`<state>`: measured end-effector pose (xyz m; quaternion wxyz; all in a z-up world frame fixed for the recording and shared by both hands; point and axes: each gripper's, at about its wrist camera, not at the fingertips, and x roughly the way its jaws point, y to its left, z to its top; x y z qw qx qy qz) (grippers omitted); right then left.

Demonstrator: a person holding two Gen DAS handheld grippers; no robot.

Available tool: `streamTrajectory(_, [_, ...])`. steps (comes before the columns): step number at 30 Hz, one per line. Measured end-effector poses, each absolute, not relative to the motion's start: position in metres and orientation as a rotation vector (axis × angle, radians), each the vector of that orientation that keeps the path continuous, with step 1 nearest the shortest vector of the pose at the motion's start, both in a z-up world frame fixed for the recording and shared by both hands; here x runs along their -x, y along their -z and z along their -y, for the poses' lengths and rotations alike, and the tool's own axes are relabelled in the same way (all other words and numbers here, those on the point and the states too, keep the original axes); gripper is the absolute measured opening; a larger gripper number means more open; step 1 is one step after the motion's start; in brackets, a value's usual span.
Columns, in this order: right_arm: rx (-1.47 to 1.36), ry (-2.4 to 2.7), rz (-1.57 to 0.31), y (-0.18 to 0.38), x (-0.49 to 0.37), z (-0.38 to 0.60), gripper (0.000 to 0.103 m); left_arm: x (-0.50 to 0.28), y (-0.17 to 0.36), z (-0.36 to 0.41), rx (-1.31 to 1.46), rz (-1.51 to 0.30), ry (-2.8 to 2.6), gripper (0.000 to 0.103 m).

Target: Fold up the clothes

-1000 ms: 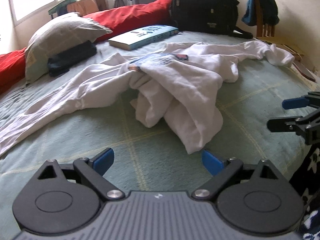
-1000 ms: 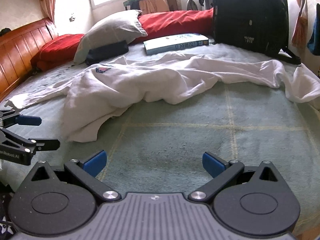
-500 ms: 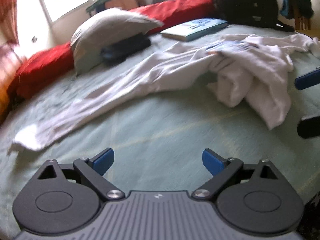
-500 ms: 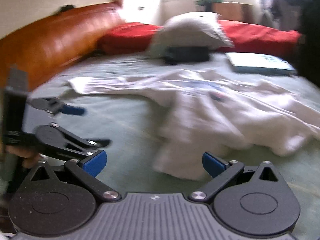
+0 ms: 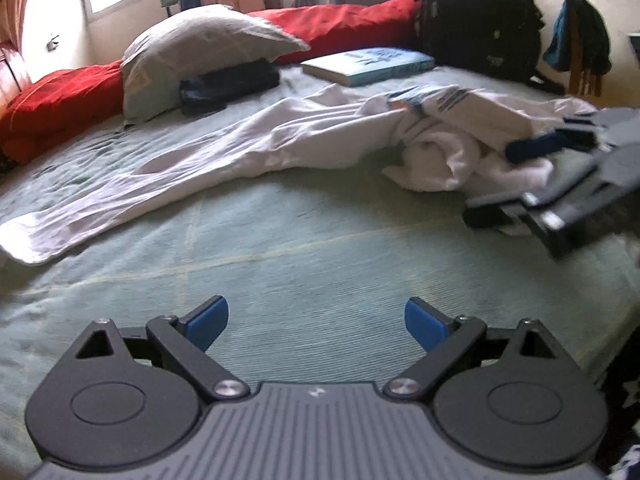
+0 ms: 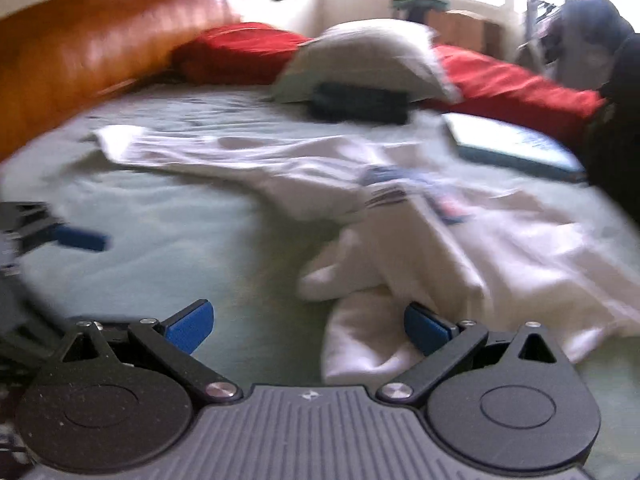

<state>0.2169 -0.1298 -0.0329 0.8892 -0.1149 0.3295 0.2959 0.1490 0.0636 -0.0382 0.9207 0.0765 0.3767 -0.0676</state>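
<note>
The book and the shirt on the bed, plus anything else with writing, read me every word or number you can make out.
Nothing can be read.
Book: print on the cover, too small and blurred.
White shirt: blue and red print, blurred in both views.
Backpack: small pale marks, unreadable.
Left gripper: a small logo, no letters.

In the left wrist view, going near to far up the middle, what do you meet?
Left tongs → green bedspread → white garment → book → red bolster.

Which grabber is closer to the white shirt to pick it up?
Probably the right gripper: the bunched white shirt lies right at its open fingers. The left gripper hangs over bare green bedspread.
</note>
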Motion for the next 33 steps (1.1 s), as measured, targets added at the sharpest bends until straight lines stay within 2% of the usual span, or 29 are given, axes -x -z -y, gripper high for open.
streamTrajectory(9, [0.207,-0.462,-0.709,0.030,-0.246,0.175,0.103,-0.148,0.037,-0.047,-0.180,-0.762,0.205,0.095])
streamTrajectory(16, [0.223,-0.447,-0.703,0.033,-0.202,0.199,0.103,-0.165,0.043,-0.020,-0.279,-0.727,0.281,0.095])
streamTrajectory(19, [0.193,-0.428,-0.718,0.039,-0.183,0.213,0.103,-0.178,0.050,-0.006,-0.330,-0.709,0.296,0.091])
streamTrajectory(21, [0.160,-0.413,-0.729,0.044,-0.176,0.222,0.103,-0.187,0.054,0.001,-0.361,-0.690,0.314,0.082])
streamTrajectory(23, [0.125,-0.402,-0.740,0.050,-0.170,0.231,0.103,-0.198,0.057,0.008,-0.383,-0.672,0.331,0.063])
streamTrajectory(25, [0.092,-0.398,-0.755,0.055,-0.167,0.239,0.103,-0.209,0.059,0.017,-0.405,-0.652,0.334,0.053])
streamTrajectory(30, [0.033,-0.396,-0.775,0.065,-0.168,0.253,0.103,-0.229,0.066,0.043,-0.517,-0.593,0.365,0.046])
streamTrajectory(31, [0.024,-0.397,-0.775,0.066,-0.169,0.255,0.103,-0.231,0.067,0.048,-0.538,-0.586,0.374,0.040])
streamTrajectory(32, [0.015,-0.398,-0.774,0.066,-0.169,0.256,0.103,-0.233,0.068,0.051,-0.541,-0.590,0.383,0.026])
streamTrajectory(33, [0.009,-0.397,-0.773,0.066,-0.169,0.258,0.103,-0.236,0.068,0.054,-0.540,-0.597,0.393,0.020])
